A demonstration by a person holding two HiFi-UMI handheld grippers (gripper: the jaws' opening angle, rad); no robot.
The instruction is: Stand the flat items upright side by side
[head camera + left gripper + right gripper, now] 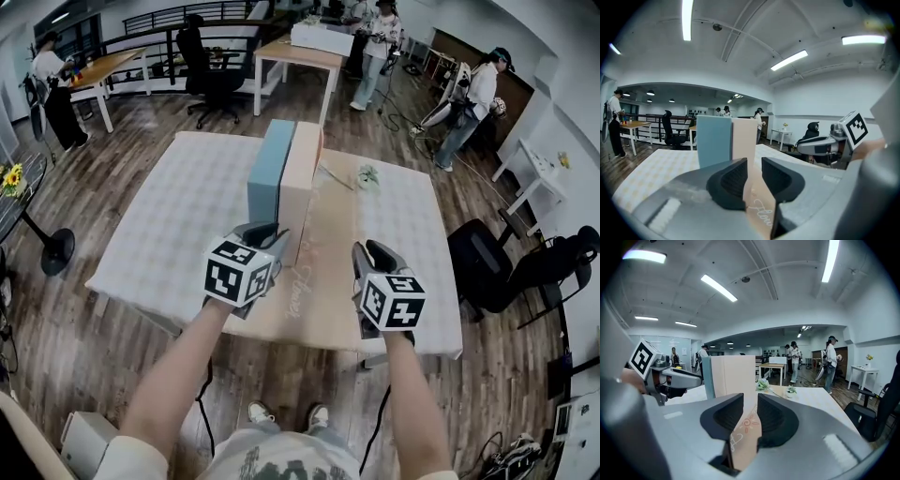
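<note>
Table (pixel 159 234), blue box (pixel 270 173) flush w/ peach box (pixel 302 183), upright, room each side, L tongs (pixel 753 164), R tongs (pixel 750 399) narrowly apart, empty

Counted on the single cloth-covered table (pixel 169 225): two upright flat items, one blue item (pixel 270 173) and one beige item (pixel 300 187), plus one small flower sprig (pixel 367 176). Counted at its near edge: two hand-held grippers, the left gripper (pixel 265 232) and the right gripper (pixel 373 251). Noted around the room: three persons (pixel 49 89) (pixel 382 42) (pixel 476 94) standing, two black office chairs (pixel 211 70) (pixel 487 262), three further tables (pixel 117 64) (pixel 295 52) (pixel 539 183), one bunch of sunflowers (pixel 11 176).
</note>
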